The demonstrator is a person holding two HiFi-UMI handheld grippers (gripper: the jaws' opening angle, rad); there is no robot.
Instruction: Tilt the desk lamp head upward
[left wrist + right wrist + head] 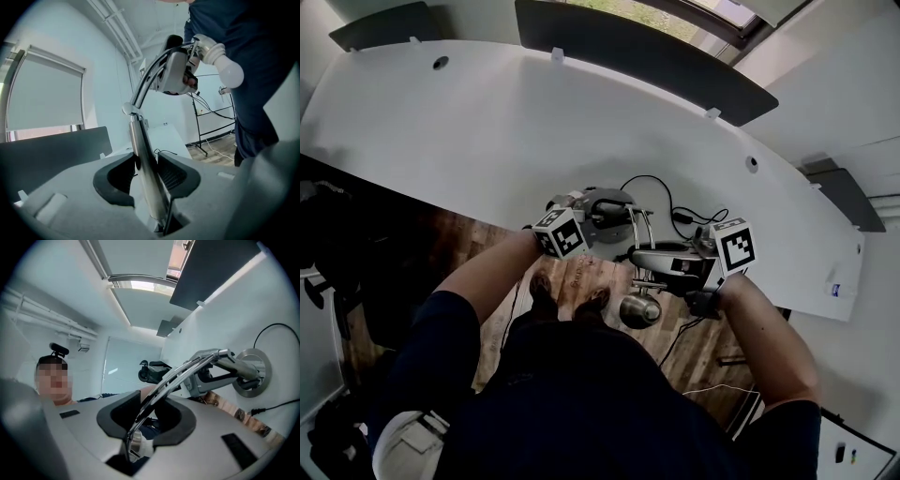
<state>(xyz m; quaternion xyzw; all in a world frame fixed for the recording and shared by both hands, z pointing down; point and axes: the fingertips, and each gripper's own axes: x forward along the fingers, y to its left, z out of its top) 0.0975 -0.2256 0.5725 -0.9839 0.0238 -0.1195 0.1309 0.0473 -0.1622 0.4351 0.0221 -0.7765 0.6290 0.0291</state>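
A chrome desk lamp stands on a round base [609, 208] at the desk's near edge. Its straight stem [145, 159] runs up between the pads of my left gripper [150, 164], which is shut on it; in the head view this gripper [592, 223] sits next to the base. The curved twin-rod arm [187, 371] passes through my right gripper [150, 414], which is open, its pads loose around the rods. In the head view the right gripper [645, 257] is above the lamp head [639, 309], which hangs past the desk edge. A white bulb [226, 66] shows there.
The white curved desk [487, 131] carries dark partition panels [637, 47] along its far side. A black cable [675, 214] loops from the lamp base. Below the edge lie a wooden floor [478, 248] and the person's shoes [546, 292].
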